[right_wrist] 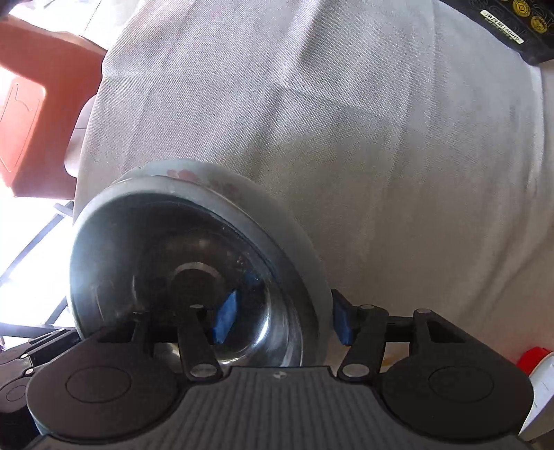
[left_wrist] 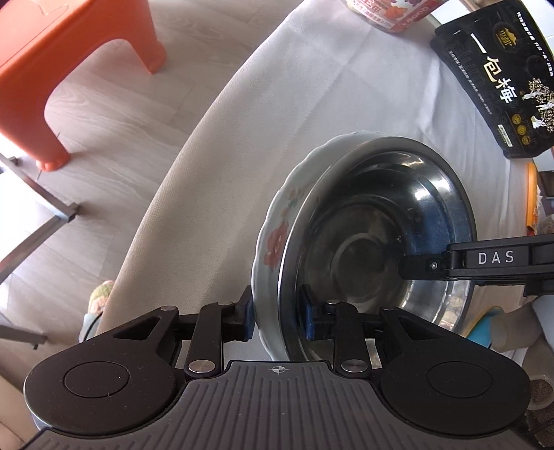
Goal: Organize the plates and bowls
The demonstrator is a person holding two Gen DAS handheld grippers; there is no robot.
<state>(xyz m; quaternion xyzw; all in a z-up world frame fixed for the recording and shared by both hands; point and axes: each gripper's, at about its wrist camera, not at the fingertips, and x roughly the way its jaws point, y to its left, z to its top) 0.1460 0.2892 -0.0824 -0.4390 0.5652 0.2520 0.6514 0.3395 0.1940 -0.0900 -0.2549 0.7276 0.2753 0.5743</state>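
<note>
A steel bowl (left_wrist: 381,242) sits nested in a white floral plate (left_wrist: 277,239) on the white tablecloth (left_wrist: 277,104). My left gripper (left_wrist: 277,318) straddles the near rims of both, one blue pad outside the plate, one inside the bowl, closed on them. My right gripper (right_wrist: 282,316) straddles the bowl's (right_wrist: 173,263) right rim, with a clear gap at the pads, so it is open. It enters the left wrist view from the right as a black finger (left_wrist: 426,266). The plate's edge (right_wrist: 207,176) shows behind the bowl.
A black snack bag (left_wrist: 495,79) lies at the table's far right, also in the right wrist view (right_wrist: 512,27). A red printed package (left_wrist: 391,10) sits at the far edge. An orange stool (left_wrist: 69,62) stands on the floor left of the table. A red-capped item (right_wrist: 533,360) lies near right.
</note>
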